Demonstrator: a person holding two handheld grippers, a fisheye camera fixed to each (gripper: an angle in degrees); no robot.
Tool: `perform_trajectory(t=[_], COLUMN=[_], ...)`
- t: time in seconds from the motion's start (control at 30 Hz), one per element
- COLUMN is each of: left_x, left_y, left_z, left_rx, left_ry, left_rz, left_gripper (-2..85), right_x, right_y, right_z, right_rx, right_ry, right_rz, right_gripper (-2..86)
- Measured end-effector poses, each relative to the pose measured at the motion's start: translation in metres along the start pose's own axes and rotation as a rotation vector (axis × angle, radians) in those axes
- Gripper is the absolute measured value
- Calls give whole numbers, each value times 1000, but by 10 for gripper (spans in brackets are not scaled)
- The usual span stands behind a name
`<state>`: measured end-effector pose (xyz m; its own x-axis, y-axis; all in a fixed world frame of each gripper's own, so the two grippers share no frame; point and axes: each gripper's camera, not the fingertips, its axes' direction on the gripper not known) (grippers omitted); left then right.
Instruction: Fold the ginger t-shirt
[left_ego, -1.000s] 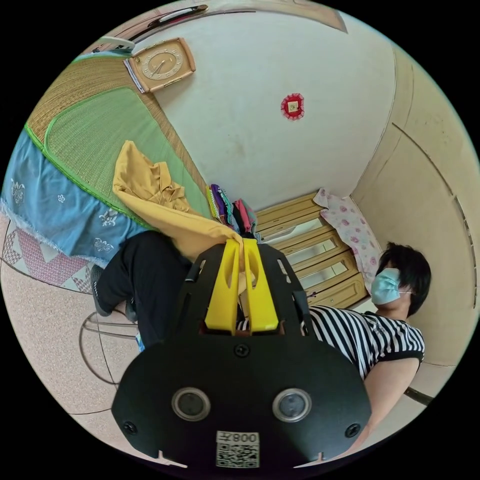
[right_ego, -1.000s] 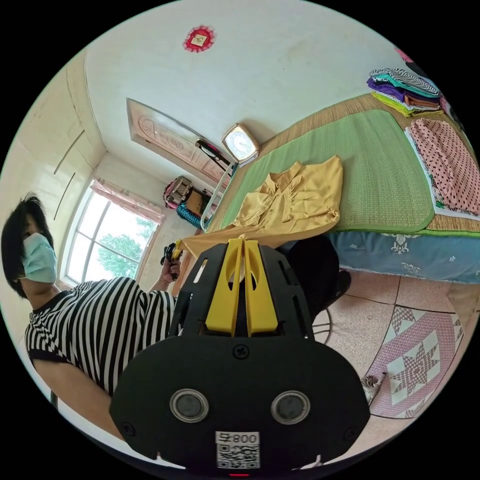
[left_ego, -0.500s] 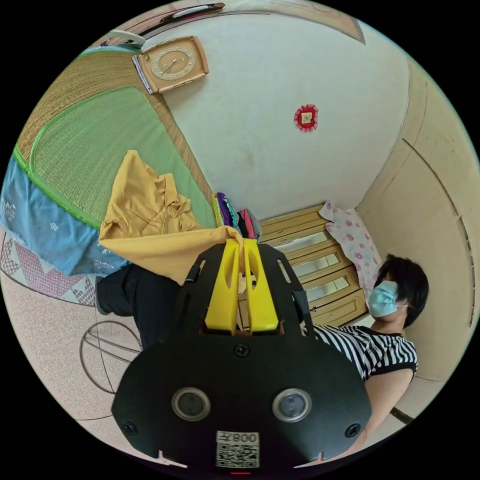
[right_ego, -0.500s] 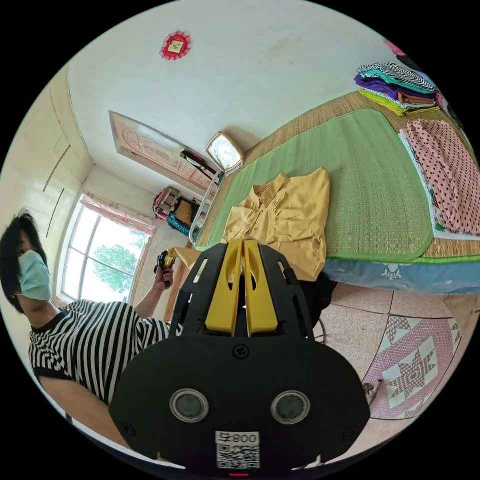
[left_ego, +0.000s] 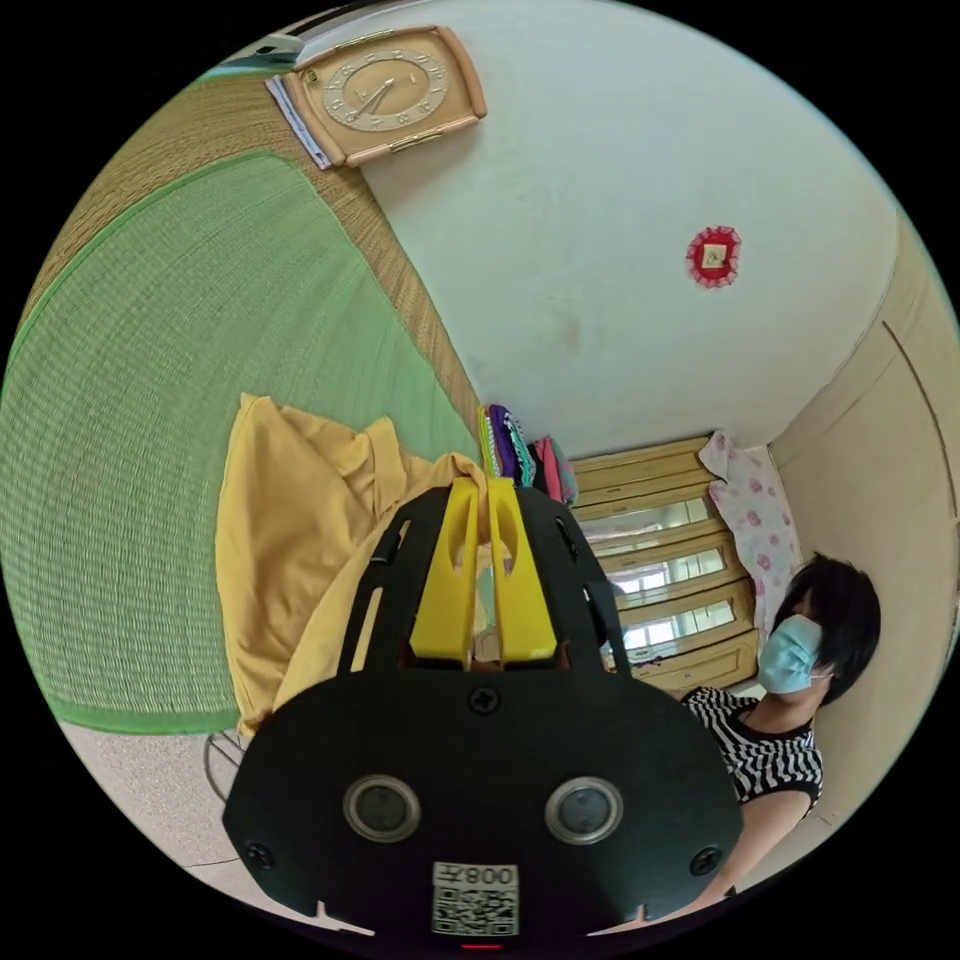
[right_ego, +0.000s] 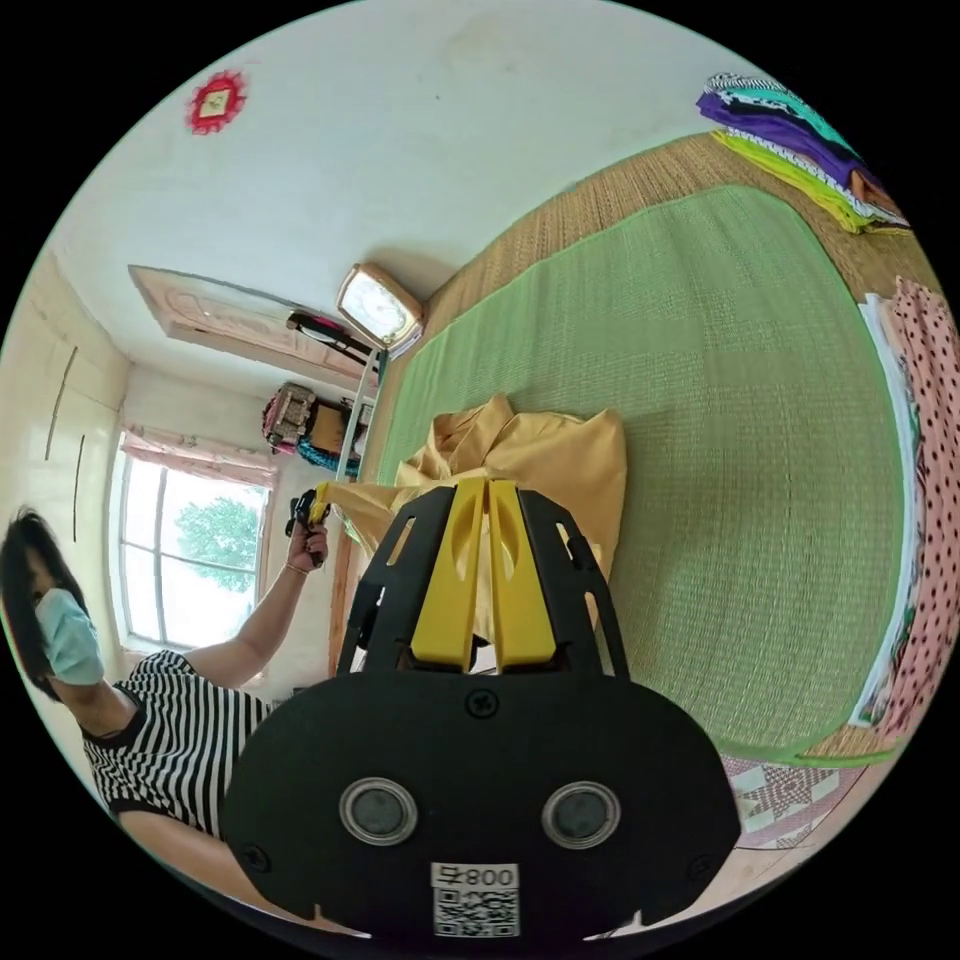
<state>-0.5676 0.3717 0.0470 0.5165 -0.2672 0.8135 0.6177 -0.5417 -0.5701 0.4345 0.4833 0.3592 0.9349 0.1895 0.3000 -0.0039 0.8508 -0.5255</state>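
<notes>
Both claws, left claw (left_ego: 480, 487) and right claw (right_ego: 480, 487), pinch the ginger t-shirt (left_ego: 290, 530) at their tips.

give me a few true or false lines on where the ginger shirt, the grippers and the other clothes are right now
1. Both grippers are shut on the ginger t-shirt. True: left gripper and right gripper each pinch it.
2. The t-shirt lies on the floor. False: it rests on the green mat.
3. A clock leans against the wall at the mat's end. True.
4. The folded clothes stack sits on top of the t-shirt. False: it sits apart, at the mat's far corner.
</notes>
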Motion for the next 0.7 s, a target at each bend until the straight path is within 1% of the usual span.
perform_trajectory(t=[0.17,0.37,0.5,0.6,0.7], left_x=[-19,-28,-20,-1,20], left_y=[-50,-77,-85,-86,-81], left_z=[28,40,44,59,87], left_rx=[-8,71,97,48,-43], left_ry=[-104,-128,-87,-99,-100], left_rz=[-93,-178,-185,-163,-130], left_gripper=[32,69,76,77,79], right_x=[46,85,101,109,112], right_y=[-68,-111,-121,-123,-119], right_z=[41,65,69,69,64], right_rx=[-94,-109,-93,-68,-12], right_ry=[43,42,9,33,77], right_rz=[59,102,112,125,137], right_gripper=[2,4,6,8,8])
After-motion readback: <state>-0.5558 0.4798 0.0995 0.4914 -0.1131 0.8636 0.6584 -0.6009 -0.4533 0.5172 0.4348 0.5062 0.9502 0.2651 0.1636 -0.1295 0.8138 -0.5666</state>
